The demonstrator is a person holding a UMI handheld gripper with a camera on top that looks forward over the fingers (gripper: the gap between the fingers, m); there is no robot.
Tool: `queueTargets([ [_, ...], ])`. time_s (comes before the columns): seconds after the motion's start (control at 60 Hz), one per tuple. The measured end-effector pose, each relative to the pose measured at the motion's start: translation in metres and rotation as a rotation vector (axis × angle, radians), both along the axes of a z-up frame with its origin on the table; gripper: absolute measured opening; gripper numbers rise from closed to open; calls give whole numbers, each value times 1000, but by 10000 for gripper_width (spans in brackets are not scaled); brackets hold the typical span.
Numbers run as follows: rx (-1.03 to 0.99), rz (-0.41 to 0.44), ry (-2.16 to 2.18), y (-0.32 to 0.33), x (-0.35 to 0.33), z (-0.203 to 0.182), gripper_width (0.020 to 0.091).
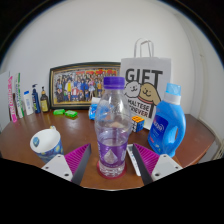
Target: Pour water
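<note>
Wooden table (pixel 25 128): gripper (pixel 108 163) clenched on the water bottle (pixel 113 122); tilt slowly toward the cup (pixel 46 143), keeping grip firm.

Clear plastic water bottle (pixel 113 125) with purple cap and purple label, upright on the wooden table (pixel 70 135), cap on, between the jaws, small white cup (pixel 45 143) with teal band upright nearby, beside one jaw

Gripper (pixel 112 163) at bottom centre of frame, pointing forward and level. Two fingers spread to either side, magenta pads (pixel 146 159) on inner faces turned inward (left pad partly hidden). Clear water bottle (pixel 112 130) upright between them; contact with pads unclear.
</note>
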State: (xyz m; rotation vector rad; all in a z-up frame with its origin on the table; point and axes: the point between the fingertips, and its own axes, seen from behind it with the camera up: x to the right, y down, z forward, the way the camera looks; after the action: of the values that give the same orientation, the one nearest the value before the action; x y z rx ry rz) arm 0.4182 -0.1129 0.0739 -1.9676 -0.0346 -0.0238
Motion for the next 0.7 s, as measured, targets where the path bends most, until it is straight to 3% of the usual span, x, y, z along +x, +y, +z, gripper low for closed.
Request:
queueTargets([
  [0.283, -115, -71, -47, -61, 1, 29, 857],
  [0.7, -187, -135, -29, -194, -59, 125, 857],
])
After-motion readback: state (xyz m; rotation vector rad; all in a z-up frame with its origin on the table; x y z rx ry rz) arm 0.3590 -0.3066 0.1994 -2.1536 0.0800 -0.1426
